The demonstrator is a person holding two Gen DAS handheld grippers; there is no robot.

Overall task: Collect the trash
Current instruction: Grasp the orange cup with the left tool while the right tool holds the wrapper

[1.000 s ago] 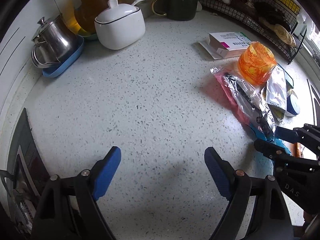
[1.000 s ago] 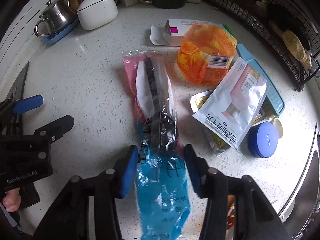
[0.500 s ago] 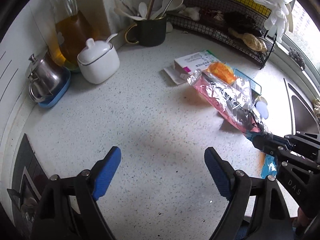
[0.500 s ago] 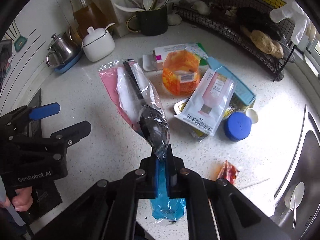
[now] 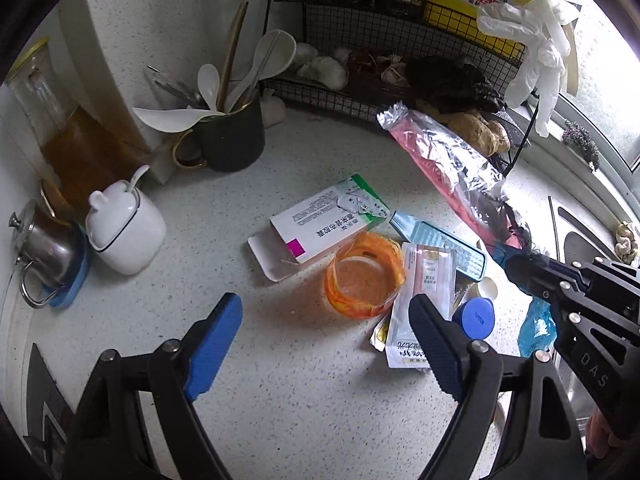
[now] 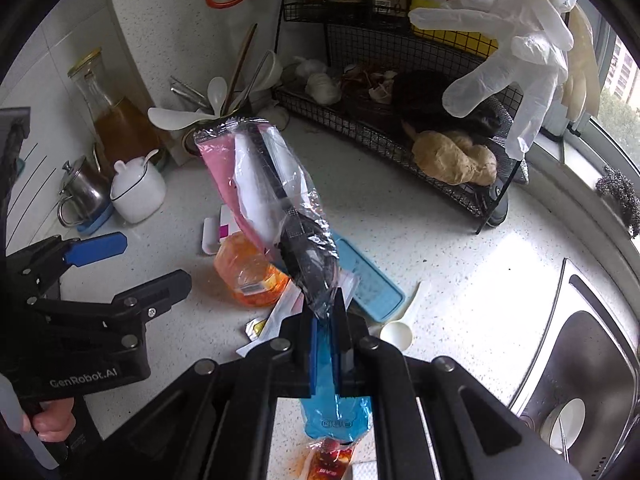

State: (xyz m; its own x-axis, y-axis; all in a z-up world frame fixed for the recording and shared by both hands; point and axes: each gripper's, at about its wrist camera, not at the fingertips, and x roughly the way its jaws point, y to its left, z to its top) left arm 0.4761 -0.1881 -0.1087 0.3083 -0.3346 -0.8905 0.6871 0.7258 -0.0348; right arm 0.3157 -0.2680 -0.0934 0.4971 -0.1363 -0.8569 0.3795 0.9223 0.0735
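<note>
The speckled countertop carries a loose heap of litter, and over it the right gripper has its jaws pinched fully together on a long plastic wrapper, which hangs clear of the surface. The wrapper's long axis runs on from the jaws, up and away toward the wire rack, with a blue tail drooping back below the fingers, so the grip sits partway along its length, not at an end. It is thin, crinkled film: pink on one side, clear with a dark strip through the middle, silvery where the left wrist view catches it. The left gripper stands wide apart and empty, pointing down at what lies on the counter, and it looks the nearer of the two to that heap: an orange plastic cup just ahead between its fingers, a white sachet against its right finger, a white carton beyond, a pale blue tray and a small blue cap to the right.
</note>
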